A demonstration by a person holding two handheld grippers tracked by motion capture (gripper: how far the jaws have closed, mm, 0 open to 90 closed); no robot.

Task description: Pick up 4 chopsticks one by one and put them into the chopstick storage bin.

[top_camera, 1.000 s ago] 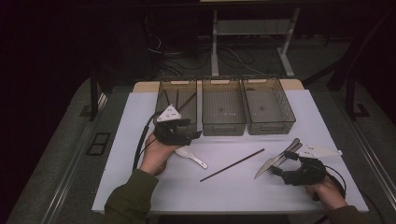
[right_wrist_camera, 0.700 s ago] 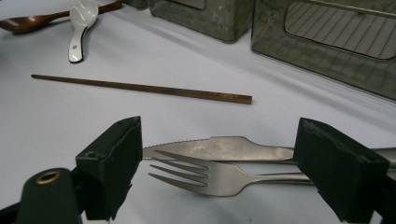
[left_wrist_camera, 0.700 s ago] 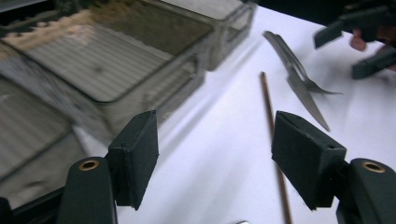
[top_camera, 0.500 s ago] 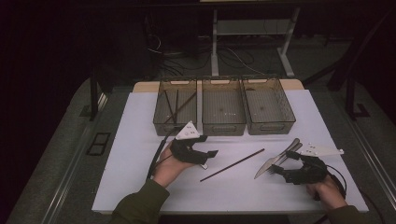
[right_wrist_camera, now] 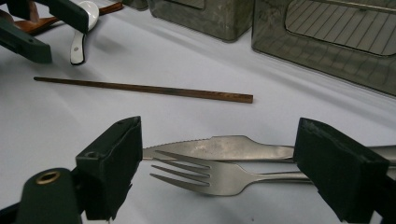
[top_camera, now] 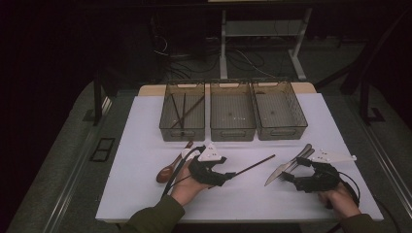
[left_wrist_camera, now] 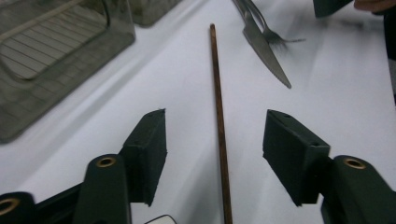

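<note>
Some sticks already lie in the left bin [top_camera: 182, 111], but the chopstick [left_wrist_camera: 218, 116] still lies mid-counter between the closing, not yet pinching left gripper [left_wrist_camera: 212, 156], and the open right gripper [right_wrist_camera: 219, 172] straddles the fork [right_wrist_camera: 210, 177] and knife [right_wrist_camera: 219, 148].

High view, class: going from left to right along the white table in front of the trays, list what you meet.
Brown wooden spoon → left gripper, black, open over the near end of the thin dark chopstick → steel table knife → right gripper, black, open.
</note>
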